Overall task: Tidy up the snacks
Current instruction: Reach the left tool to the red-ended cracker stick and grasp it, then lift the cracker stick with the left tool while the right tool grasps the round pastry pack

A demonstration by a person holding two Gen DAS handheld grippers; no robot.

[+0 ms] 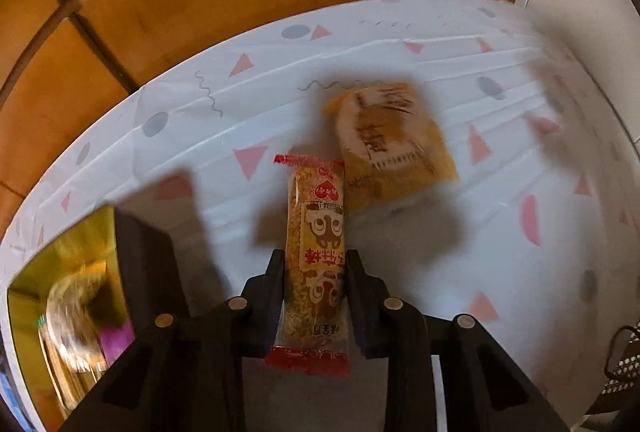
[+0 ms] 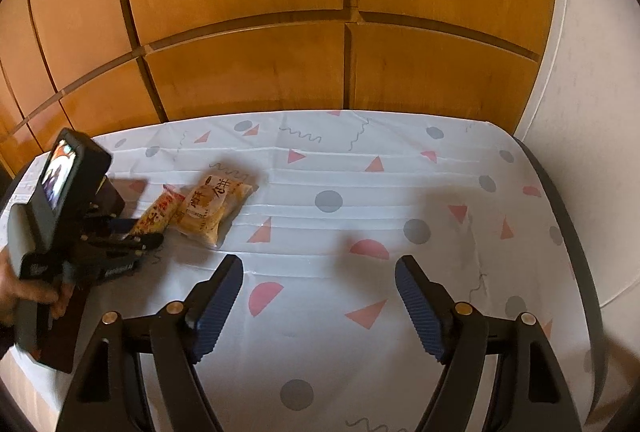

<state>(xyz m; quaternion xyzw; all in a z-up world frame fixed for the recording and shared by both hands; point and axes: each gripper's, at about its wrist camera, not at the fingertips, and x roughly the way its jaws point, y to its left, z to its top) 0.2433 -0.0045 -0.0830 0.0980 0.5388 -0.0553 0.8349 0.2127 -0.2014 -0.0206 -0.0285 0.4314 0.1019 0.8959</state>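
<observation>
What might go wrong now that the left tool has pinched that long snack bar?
The left gripper jaws pinch the red-ended snack bar across its thin wrapper, so it may slip or twist when lifted. The bar lies against the yellow snack packet, which might get dragged along the patterned tablecloth.

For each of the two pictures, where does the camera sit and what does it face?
Left wrist: on the left gripper, facing down along its fingers, which clamp a snack bar.
Right wrist: on the open right gripper, facing the tablecloth; a hand shows.
Shared: the bar, the yellow packet, the wooden wall.
</observation>
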